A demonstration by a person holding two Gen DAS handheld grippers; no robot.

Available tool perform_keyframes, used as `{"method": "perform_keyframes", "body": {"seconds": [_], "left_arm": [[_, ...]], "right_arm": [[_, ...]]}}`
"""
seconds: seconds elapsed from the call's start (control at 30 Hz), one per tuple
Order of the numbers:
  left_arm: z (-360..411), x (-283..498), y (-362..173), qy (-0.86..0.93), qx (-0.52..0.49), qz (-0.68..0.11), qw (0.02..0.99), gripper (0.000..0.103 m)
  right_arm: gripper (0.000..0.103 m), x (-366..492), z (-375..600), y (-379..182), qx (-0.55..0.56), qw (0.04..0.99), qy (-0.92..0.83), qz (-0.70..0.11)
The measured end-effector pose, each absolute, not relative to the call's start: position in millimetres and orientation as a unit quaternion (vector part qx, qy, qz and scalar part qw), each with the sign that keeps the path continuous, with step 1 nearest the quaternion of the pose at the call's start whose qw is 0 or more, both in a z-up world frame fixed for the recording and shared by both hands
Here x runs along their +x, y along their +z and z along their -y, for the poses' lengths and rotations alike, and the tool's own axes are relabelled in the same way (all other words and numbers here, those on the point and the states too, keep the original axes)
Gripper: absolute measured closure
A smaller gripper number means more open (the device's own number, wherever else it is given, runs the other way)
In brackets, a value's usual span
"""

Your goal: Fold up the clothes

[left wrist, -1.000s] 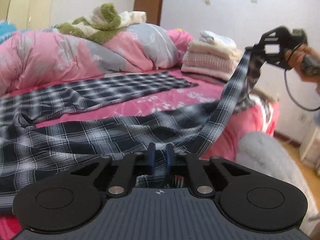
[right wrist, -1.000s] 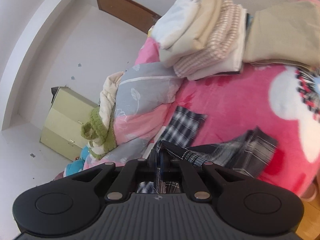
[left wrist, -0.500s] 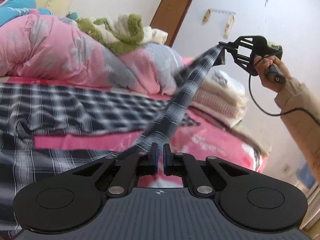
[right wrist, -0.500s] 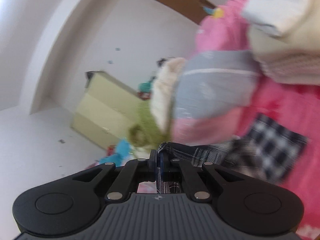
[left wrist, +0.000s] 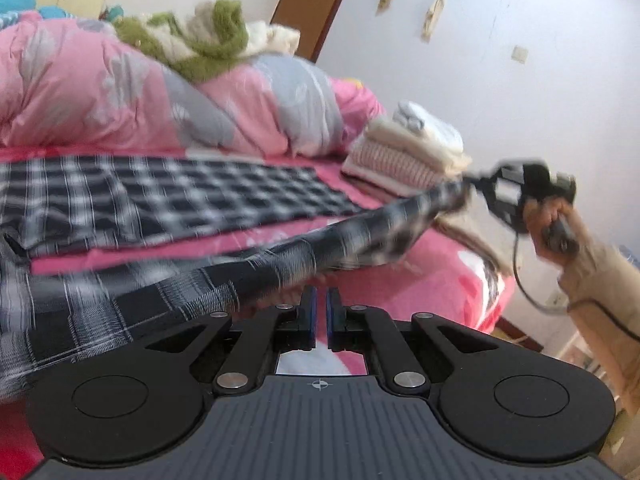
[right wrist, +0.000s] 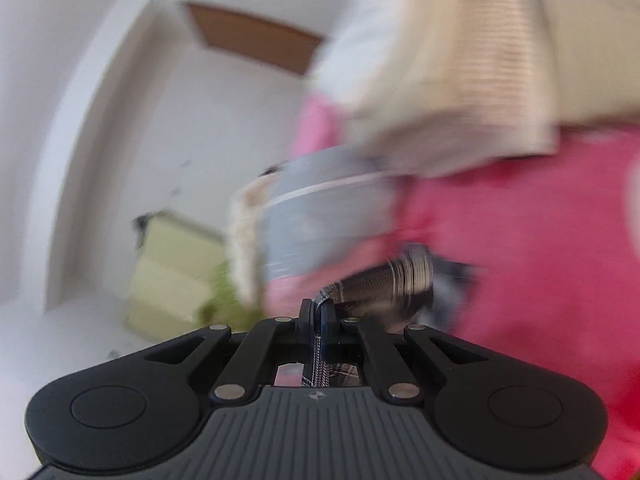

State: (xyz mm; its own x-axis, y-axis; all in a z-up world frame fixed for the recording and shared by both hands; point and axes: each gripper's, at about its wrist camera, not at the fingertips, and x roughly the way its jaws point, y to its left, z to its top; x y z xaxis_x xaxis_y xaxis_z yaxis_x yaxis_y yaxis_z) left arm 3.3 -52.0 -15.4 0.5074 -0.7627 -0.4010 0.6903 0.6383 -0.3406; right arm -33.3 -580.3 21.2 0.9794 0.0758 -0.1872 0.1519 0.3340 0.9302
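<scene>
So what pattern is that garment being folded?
Dark navy-and-white plaid garment, clearest in the left wrist view.

The left wrist view is taken low at the bed's near edge, facing along it toward the stack of folded clothes at the far corner. The right wrist view is taken close beside that stack, heavily blurred. Stack, quilt and door are shared.

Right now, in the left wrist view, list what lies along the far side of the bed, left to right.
Pink quilt → green knit → door → folded stack → right gripper, shut on the plaid cloth.
</scene>
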Motion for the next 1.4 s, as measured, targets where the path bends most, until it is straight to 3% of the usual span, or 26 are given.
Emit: {"method": "perform_keyframes", "body": {"seconds": [0.27,0.43,0.6,0.7,0.8,0.83,1.0,1.03,1.13,1.23,1.37,1.4], "left_arm": [[54.3,-7.9,-20.4,-0.404,-0.055,-0.307,0.860,0.099],[30.5,-9.7,-30.9,-0.358,-0.100,-0.356,0.857,0.096],[-14.5,-18.3,-40.8,-0.296,-0.182,-0.371,0.861,0.094],[-46.5,-23.4,-42.4,-0.249,-0.227,-0.361,0.869,0.087],[-82.3,-27.5,-43.2,-0.193,-0.279,-0.346,0.875,0.062],[-96.7,-29.1,-44.1,-0.168,-0.301,-0.336,0.876,0.058],[-148.8,-33.2,-48.7,-0.085,-0.348,-0.290,0.887,0.052],[-156.9,-33.0,-50.4,-0.074,-0.356,-0.284,0.887,0.052],[-174.0,-28.5,-55.6,-0.043,-0.369,-0.275,0.887,0.052],[-185.4,-23.7,-62.0,-0.016,-0.370,-0.269,0.889,0.055],[-191.7,-16.8,-71.0,-0.009,-0.360,-0.271,0.893,0.073],[-192.0,-15.7,-72.1,-0.007,-0.354,-0.269,0.896,0.083]], "right_arm": [[0.101,-119.8,618.8,-110.4,0.672,0.719,-0.122,-0.125],[0.100,-162.5,618.4,-120.5,0.678,0.714,-0.132,-0.115],[0.097,-180.5,585.2,-96.0,0.626,0.759,-0.098,-0.151],[0.092,-167.7,541.3,-60.9,0.545,0.817,-0.045,-0.185],[0.089,-150.5,492.2,-23.5,0.444,0.869,0.013,-0.217],[0.089,-143.5,466.9,-10.2,0.388,0.891,0.041,-0.231],[0.080,-113.2,309.2,21.3,0.063,0.945,0.185,-0.262],[0.074,-114.0,273.8,19.4,-0.014,0.947,0.201,-0.249],[0.072,-123.5,186.9,3.1,-0.194,0.925,0.261,-0.197],[0.072,-118.1,131.8,-15.4,-0.286,0.897,0.291,-0.168],[0.072,-103.4,85.9,-41.2,-0.374,0.866,0.296,-0.150],[0.073,-98.4,76.7,-47.4,-0.388,0.859,0.298,-0.152]]}}
